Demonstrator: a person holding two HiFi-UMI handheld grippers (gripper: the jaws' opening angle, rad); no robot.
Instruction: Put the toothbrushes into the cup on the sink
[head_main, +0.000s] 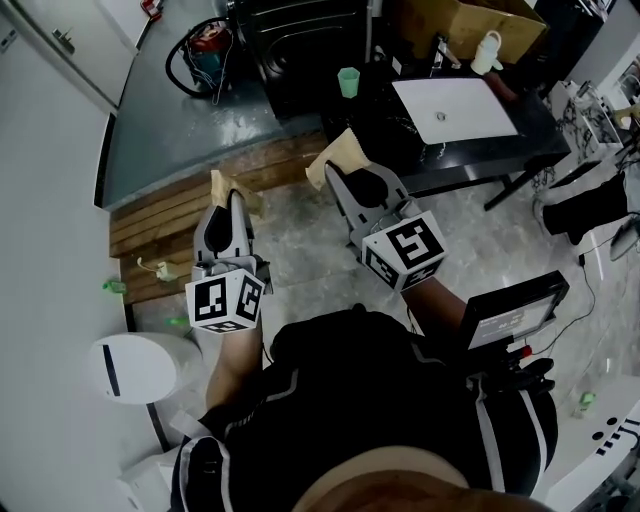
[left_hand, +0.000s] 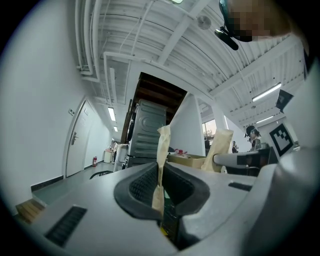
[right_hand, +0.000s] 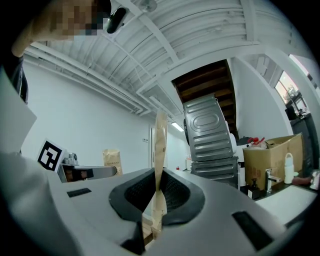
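Observation:
In the head view both grippers are held level above the floor, short of the black counter. My left gripper (head_main: 231, 197) is shut on a flat tan paper packet (head_main: 221, 184), which stands upright between the jaws (left_hand: 162, 145). My right gripper (head_main: 344, 172) is shut on a second tan packet (head_main: 337, 150), also upright (right_hand: 160, 150). The paper hides what is inside each packet. A small green cup (head_main: 348, 82) stands on the counter's left end, beside the white sink basin (head_main: 455, 108), far ahead of both grippers.
A dark appliance (head_main: 300, 50) and a cardboard box (head_main: 470, 20) stand behind the counter, and a white bottle (head_main: 487, 50) stands by the tap. A wooden platform (head_main: 190, 215) lies ahead left, a coiled hose (head_main: 205, 50) beyond it. A black device (head_main: 510, 315) is at my right.

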